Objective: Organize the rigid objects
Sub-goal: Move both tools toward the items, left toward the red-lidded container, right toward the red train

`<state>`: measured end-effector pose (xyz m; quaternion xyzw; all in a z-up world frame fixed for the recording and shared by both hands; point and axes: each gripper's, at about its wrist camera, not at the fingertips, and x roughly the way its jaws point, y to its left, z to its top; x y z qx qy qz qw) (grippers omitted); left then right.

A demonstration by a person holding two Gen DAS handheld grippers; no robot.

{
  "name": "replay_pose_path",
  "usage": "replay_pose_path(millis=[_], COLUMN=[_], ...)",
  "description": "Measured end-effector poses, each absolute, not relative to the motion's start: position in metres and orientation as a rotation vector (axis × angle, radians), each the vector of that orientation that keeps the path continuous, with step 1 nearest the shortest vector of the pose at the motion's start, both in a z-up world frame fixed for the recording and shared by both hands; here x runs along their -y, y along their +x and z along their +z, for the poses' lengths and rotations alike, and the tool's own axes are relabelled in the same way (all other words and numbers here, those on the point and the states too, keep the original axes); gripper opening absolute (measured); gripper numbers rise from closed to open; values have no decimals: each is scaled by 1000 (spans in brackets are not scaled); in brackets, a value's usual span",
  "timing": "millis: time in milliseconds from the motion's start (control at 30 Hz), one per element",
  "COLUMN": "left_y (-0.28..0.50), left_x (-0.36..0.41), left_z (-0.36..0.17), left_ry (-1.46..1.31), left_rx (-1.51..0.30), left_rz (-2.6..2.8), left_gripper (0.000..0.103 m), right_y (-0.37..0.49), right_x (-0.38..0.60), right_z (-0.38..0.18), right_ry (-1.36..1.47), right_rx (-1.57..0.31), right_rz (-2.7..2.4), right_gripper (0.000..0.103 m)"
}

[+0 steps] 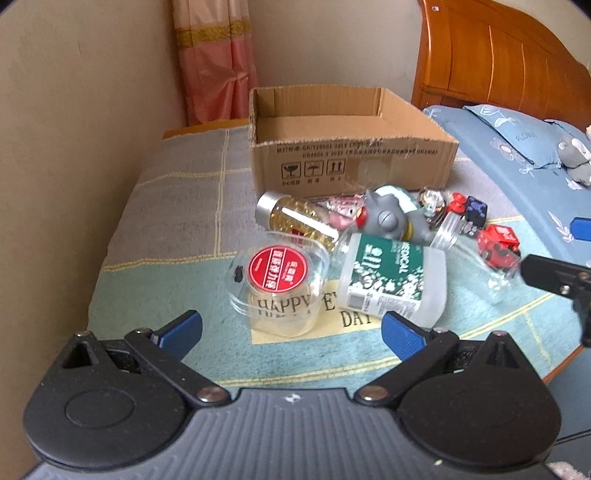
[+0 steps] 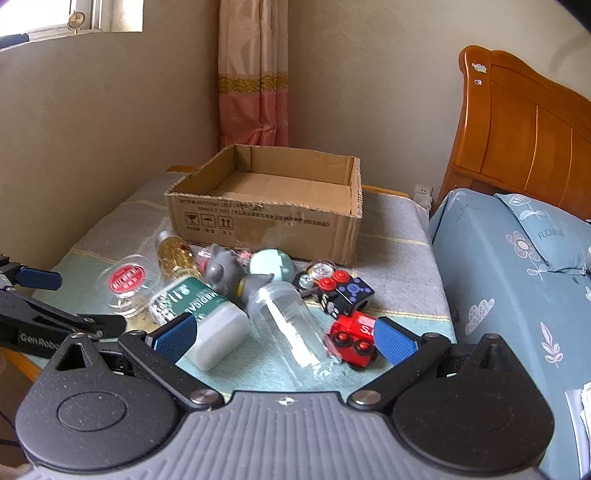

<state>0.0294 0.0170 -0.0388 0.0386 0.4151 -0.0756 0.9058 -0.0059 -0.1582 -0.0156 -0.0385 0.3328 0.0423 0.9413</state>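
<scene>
Right wrist view showed a tabletop [image 2: 388, 221] under a grey-and-teal cloth, set in a beige-walled corner beside a bed [image 2: 498, 277]. The cardboard box [image 2: 266, 221] stood open near the curtain [image 2: 255, 74]; bottles and toys lay jumbled just before it. Left tool [image 1: 291, 328] and right tool [image 2: 284, 336] were spread, pinching nothing.

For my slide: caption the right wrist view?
Open right gripper above clear bottle, empty cardboard box behind.

Soft daylight from window [image 2: 85, 16] upper left; weak shadows only. Heavy fisheye bending, dark corners at edges. Slight blur on clear bottle [image 2: 291, 325] and jar [image 1: 280, 280]; mild glare on plastic.
</scene>
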Motion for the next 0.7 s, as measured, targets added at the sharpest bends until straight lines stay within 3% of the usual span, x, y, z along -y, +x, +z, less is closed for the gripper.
replay_pose_path(millis=[700], left_y=[55], left_x=[-36], left_z=[-92], left_ry=[71], left_rx=[-912], left_rz=[-181], left_gripper=[103], right_y=[-4], right_x=[231], right_z=[-84], right_ry=[-140], right_rx=[-847], right_rz=[-34], right_gripper=[103])
